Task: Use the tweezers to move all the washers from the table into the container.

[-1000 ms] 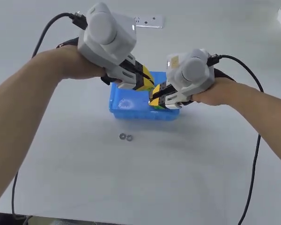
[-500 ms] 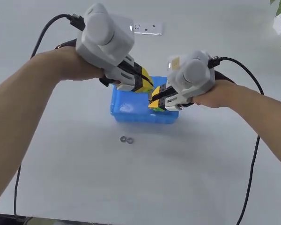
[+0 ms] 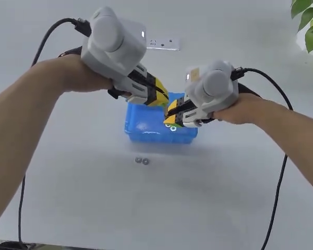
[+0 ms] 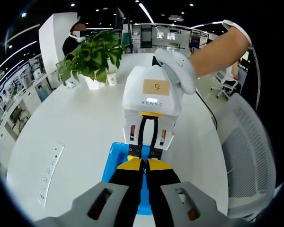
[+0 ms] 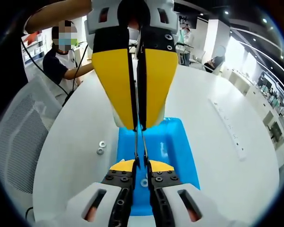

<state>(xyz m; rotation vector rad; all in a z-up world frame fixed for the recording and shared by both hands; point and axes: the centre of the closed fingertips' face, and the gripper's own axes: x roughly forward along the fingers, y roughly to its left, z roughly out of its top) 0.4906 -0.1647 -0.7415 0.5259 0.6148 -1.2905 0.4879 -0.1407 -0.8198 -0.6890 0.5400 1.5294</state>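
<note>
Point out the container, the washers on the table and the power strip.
container point(image 3: 159, 137), head view, front wall.
washers point(image 3: 139, 160), head view, the left one of the pair.
power strip point(image 3: 163, 43), head view, its middle.

Left gripper point(image 3: 164, 97), grey-bodied with yellow-and-black jaws, is held in the left hand point(image 3: 86, 78). The bare left forearm point(image 3: 21, 125) enters from the near left. The gripper points right and downward, its jaws closed on thin metal tweezers point(image 5: 136, 142). Right gripper point(image 3: 170, 119), same build, sits in the right hand point(image 3: 242, 109) and points left, nearly tip to tip with the left gripper. Its jaws stand close on either side of the tweezers' prongs; contact not confirmed.
</note>
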